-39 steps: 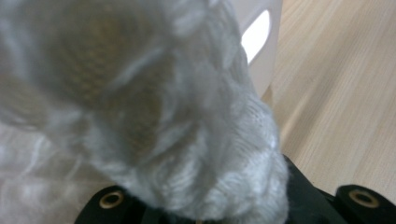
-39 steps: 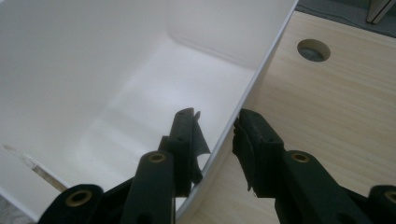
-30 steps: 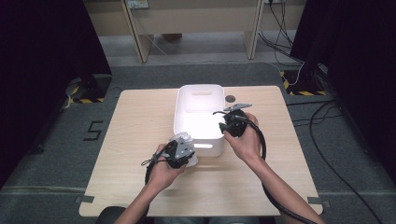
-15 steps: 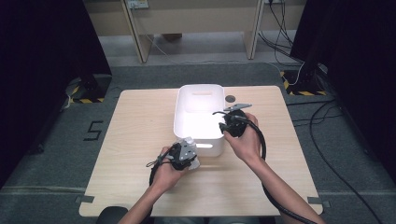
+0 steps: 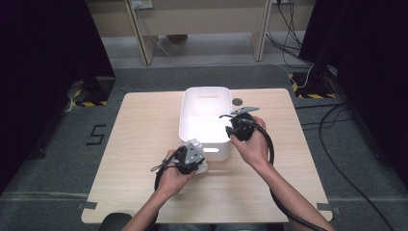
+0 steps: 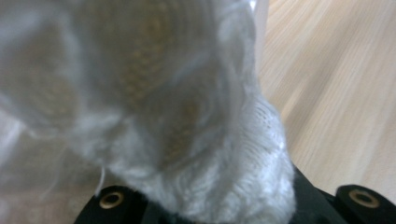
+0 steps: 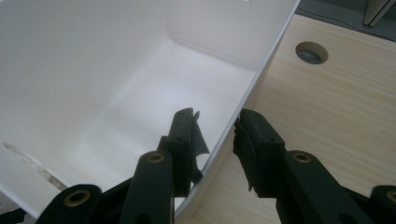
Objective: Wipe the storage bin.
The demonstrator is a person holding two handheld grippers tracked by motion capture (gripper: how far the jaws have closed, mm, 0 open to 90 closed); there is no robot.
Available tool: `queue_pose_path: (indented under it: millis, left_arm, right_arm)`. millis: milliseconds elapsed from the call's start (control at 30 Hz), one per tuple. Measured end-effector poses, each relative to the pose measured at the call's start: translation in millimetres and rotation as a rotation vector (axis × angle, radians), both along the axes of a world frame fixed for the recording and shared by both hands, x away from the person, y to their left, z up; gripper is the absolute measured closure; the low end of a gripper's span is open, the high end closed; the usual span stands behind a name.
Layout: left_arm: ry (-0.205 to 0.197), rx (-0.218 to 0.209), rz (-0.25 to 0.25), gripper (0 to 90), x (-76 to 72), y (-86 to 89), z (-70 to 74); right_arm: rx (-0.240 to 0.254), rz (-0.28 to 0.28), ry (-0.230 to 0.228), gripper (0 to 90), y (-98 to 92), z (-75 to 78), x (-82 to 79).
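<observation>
Clamping a fuzzy white knit sock, our left gripper sits at six o'clock; our right gripper straddles the smooth bin wall.

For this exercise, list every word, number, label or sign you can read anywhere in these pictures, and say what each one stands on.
"5" – a dark numeral marked on the grey floor, left of the table.
Yellow and black hazard stripes on the floor by the table's far right corner; another strip at its far left. No words on them.
The white bin and the white knitted cloth show no readable text.
</observation>
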State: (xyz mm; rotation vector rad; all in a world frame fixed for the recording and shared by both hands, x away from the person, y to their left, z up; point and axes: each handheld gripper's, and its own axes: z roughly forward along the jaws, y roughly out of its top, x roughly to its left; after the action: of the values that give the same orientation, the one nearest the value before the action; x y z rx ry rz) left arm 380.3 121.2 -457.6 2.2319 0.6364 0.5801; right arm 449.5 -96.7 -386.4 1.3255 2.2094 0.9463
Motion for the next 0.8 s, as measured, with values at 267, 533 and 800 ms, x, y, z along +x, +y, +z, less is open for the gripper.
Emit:
queue_pose_path:
  millis: [267, 533, 800]
  left_arm:
    - [-0.028, -0.039, 0.001, 81.7, -2.7, -1.7, 21.0]
    - [-0.063, -0.055, -0.012, 81.7, -7.7, -5.3, 38.1]
    - [-0.066, -0.048, -0.022, 81.7, -6.6, -8.4, 43.6]
  right_arm:
    - [-0.003, 0.0, -0.001, 67.5, 0.6, 0.1, 0.1]
    - [-0.006, 0.003, -0.003, 67.7, 0.9, 0.1, 0.1]
    - [-0.01, 0.008, -0.003, 68.1, 1.1, -0.2, -0.1]
